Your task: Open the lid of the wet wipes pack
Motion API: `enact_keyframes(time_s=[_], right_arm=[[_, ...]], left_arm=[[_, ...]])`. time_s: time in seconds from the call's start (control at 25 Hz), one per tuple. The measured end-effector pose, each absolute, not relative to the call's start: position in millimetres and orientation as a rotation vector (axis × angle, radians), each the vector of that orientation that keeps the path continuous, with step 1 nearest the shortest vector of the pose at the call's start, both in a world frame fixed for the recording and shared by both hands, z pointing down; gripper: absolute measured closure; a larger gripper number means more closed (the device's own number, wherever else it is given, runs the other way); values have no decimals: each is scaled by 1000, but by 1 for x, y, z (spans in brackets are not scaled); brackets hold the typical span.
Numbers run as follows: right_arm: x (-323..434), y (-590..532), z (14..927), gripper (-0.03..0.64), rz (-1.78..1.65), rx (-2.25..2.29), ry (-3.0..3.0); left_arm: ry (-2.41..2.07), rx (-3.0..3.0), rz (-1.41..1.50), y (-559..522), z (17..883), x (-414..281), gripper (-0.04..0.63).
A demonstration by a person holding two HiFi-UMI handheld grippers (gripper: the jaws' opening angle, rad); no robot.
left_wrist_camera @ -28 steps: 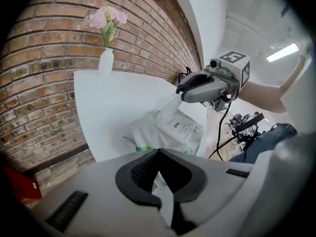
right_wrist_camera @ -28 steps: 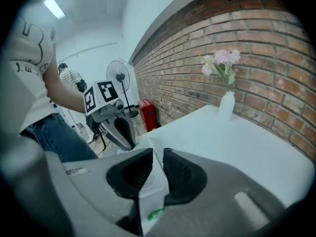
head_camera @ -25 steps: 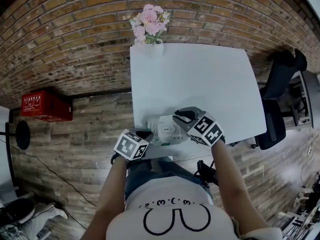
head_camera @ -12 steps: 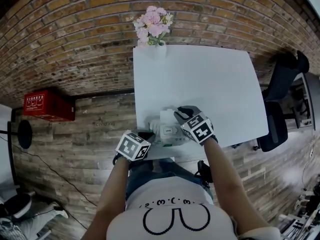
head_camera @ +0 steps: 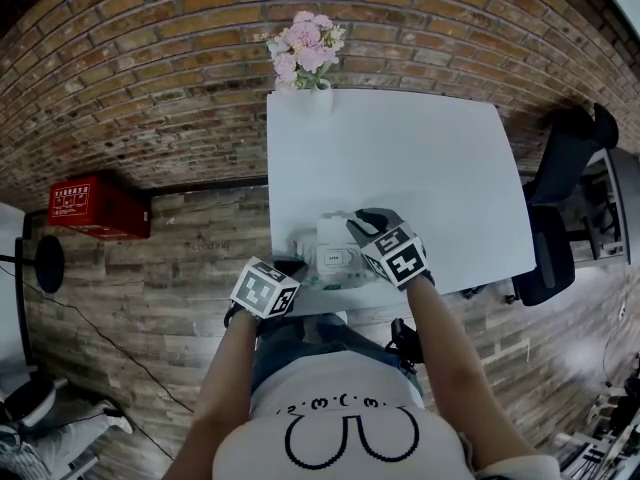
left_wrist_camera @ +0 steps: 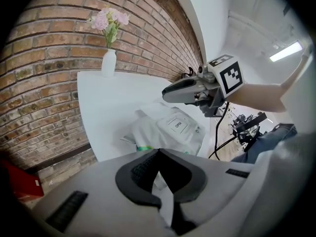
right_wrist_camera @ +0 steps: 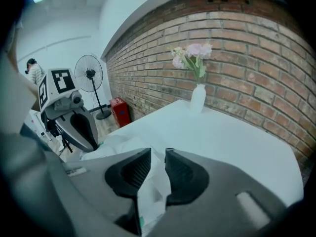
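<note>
The wet wipes pack lies at the near edge of the white table, right in front of the person. Its flip lid, marked OPEN, looks flat and not yet lifted. The left tool is pinched on the wrapper at the pack's near end and anchors it. The right tool hangs over the pack's far part. Its jaws have just been opening and stand slightly apart, with white wrapper showing in the gap but apparently not squeezed. To my eye the step in hand is getting a purchase on the lid. It would go best if the right tool came down with one tip under the lid's free lip and closed on that lip alone, not on the soft film around it. It should then swing the lid up about its hinge rather than tugging straight. I cannot tell from here which side the lip is on. The left tool's clamp matters, since without it the light pack could rise with the lid or slide off the table edge.
</note>
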State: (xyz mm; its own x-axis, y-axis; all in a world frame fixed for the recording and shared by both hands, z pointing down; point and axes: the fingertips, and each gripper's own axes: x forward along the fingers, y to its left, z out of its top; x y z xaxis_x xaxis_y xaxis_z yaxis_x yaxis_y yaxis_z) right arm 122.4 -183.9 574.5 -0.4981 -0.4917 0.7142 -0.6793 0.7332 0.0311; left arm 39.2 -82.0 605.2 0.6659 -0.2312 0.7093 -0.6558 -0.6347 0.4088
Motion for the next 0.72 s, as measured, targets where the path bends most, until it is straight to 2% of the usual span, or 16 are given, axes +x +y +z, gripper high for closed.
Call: enact_keyframes(time_s=[0.32, 0.4, 0.72], right_arm=[[135, -177, 526, 528, 271, 999, -2269], [140, -174, 517, 614, 238, 1027, -2274], [153, -160, 481, 617, 240, 1122, -2350]], left_arm=[[-735, 2213, 869, -81, 604, 39, 597], [-753, 2211, 886, -81, 604, 39, 597], [-922, 2161, 819, -90, 589, 28, 597]])
